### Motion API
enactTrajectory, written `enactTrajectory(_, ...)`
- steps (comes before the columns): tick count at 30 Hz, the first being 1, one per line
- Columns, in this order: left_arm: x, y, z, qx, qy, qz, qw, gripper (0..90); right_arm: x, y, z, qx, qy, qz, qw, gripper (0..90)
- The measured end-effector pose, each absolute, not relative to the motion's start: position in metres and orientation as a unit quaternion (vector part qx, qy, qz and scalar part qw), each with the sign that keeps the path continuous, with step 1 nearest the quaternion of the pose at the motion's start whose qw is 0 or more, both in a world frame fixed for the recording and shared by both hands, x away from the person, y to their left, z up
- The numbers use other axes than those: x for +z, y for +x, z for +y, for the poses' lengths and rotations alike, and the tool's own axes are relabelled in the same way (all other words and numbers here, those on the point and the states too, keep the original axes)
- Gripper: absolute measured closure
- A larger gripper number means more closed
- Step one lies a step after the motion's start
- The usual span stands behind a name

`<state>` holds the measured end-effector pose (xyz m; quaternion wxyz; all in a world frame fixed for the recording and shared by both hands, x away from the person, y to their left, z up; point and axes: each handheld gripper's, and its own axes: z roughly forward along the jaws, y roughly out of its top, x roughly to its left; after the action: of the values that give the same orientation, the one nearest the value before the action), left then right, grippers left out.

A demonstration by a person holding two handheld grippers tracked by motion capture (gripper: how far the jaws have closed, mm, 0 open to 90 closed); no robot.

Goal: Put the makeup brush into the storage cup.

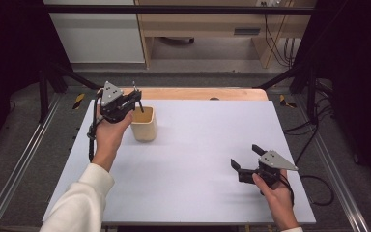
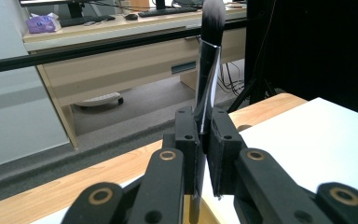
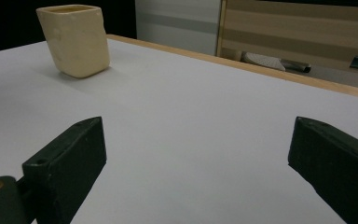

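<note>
left tongs (image 2: 204,140): clamped on the makeup brush (image 2: 208,70), bristles up, so the handle could drop straight in
brush: right over the cup (image 1: 144,124), table's 10 o'clock
right tongs (image 1: 245,162): wide open, empty, parked at 4 o'clock, out of the way

No readable text, label, brand or number anywhere (far-off desk items too blurred).

A black-handled makeup brush (image 2: 206,84) has dark bristles paling to white at the tip. The square cream-coloured holder (image 1: 144,125) (plain, unpatterned) sits on a white tabletop (image 1: 198,154) edged in light wood.
</note>
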<state>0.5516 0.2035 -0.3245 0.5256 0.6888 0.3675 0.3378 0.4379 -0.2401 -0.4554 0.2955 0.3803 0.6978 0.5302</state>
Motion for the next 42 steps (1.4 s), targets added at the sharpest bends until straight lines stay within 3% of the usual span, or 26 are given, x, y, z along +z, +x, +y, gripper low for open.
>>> enactTrajectory(42,-0.343,0.566,0.211,0.337,0.685,0.384,0.52,83.6,-0.457,0.432,-0.237,0.568,0.339,0.681,0.314,2.5)
